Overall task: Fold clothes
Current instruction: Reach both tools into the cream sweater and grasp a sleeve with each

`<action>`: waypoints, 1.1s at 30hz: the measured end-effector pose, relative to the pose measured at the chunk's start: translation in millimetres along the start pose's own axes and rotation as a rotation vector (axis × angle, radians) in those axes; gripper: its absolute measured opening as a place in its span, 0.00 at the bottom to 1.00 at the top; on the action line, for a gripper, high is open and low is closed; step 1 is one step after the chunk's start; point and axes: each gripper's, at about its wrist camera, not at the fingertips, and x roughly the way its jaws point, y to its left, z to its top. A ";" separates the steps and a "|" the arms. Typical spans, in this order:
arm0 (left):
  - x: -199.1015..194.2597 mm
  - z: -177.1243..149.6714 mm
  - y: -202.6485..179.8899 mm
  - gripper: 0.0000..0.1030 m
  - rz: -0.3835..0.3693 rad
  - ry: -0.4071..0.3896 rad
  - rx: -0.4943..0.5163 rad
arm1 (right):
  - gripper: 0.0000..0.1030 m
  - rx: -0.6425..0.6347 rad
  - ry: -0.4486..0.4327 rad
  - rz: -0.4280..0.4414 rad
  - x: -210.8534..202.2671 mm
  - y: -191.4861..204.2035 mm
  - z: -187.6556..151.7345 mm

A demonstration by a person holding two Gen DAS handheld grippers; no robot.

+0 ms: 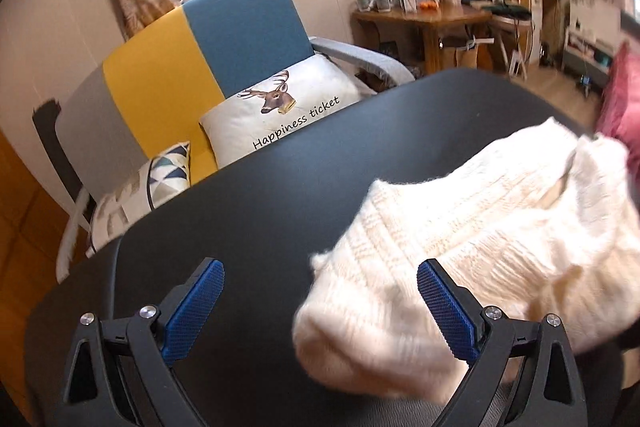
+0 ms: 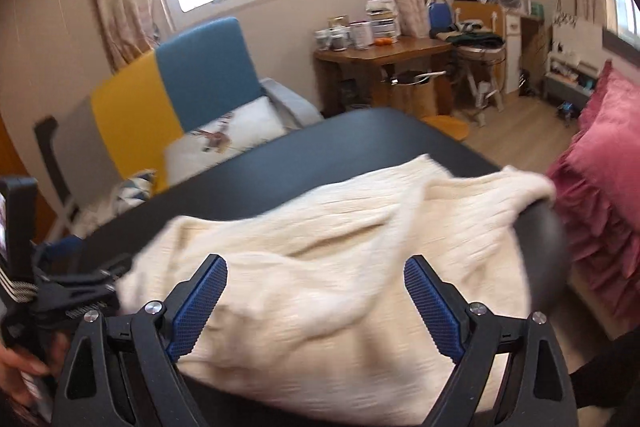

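A cream knitted sweater (image 1: pixel 472 239) lies rumpled on the black table (image 1: pixel 256 195). In the left wrist view one end of it reaches between the blue pads of my left gripper (image 1: pixel 320 283), whose jaws are wide open, nothing clamped. In the right wrist view the sweater (image 2: pixel 320 267) fills the table's (image 2: pixel 340 143) near half. My right gripper (image 2: pixel 316 279) is open above it and holds nothing. The left gripper's body (image 2: pixel 76 291) shows at the left edge there, held by a hand.
A yellow, blue and grey sofa (image 1: pixel 192 47) with a deer cushion (image 1: pixel 280 115) stands behind the table. A wooden side table (image 2: pixel 384 55) with jars is at the back. A pink ruffled pillow (image 2: pixel 600 163) lies at the right.
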 end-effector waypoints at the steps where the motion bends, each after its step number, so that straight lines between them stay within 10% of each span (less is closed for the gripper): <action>1: 3.2 2.6 -2.2 0.96 0.008 0.001 0.007 | 0.81 0.005 -0.004 -0.024 2.6 -9.2 1.2; 18: 78.7 22.0 -14.2 0.96 0.078 0.114 0.085 | 0.60 0.204 0.150 -0.037 76.5 -60.2 8.8; 23: 84.0 18.8 -12.7 0.96 0.031 0.144 0.041 | 0.25 0.167 0.206 -0.038 103.0 -54.9 3.3; 33: 88.4 19.9 -10.3 0.96 -0.047 0.169 -0.030 | 0.24 0.134 0.205 -0.060 119.6 -55.4 -13.1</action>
